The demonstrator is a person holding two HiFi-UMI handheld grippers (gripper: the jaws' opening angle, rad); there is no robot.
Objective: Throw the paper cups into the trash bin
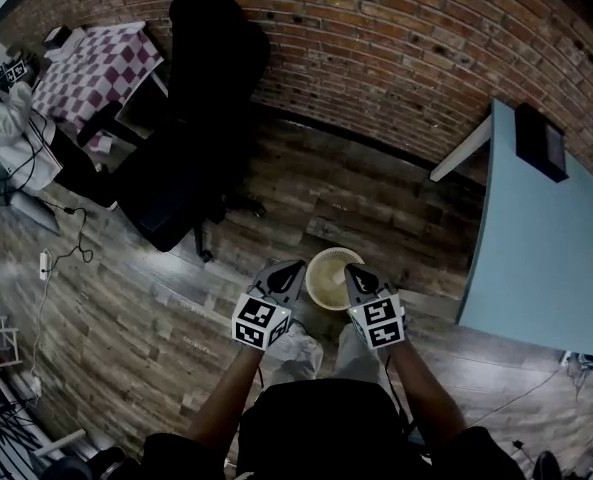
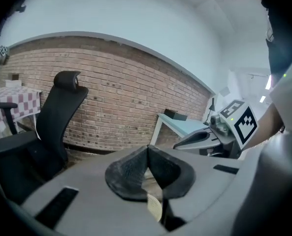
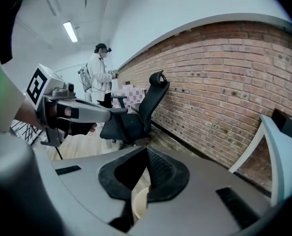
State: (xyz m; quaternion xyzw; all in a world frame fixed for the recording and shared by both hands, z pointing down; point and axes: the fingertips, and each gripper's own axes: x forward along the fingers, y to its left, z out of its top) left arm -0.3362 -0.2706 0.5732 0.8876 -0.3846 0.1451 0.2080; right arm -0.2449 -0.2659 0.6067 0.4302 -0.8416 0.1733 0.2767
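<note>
A round cream trash bin [image 1: 331, 253] stands on the wooden floor just in front of me. My left gripper [image 1: 294, 268] hangs over its left rim and my right gripper [image 1: 354, 271] over its right rim, both pointing forward and down. In the left gripper view the dark pads [image 2: 131, 173] meet at the tip with nothing between them, and a bit of the bin's rim [image 2: 154, 206] shows below. The right gripper view shows the same: pads [image 3: 160, 173] closed together, bin rim [image 3: 138, 203] beneath. No paper cup is in any view.
A black office chair [image 1: 191, 118] stands to the left ahead, by the brick wall [image 1: 396, 58]. A light blue table [image 1: 546, 238] with a black box [image 1: 541, 140] is at the right. A checked table [image 1: 96, 68] and cables lie far left. A person in white [image 3: 99, 75] stands far off.
</note>
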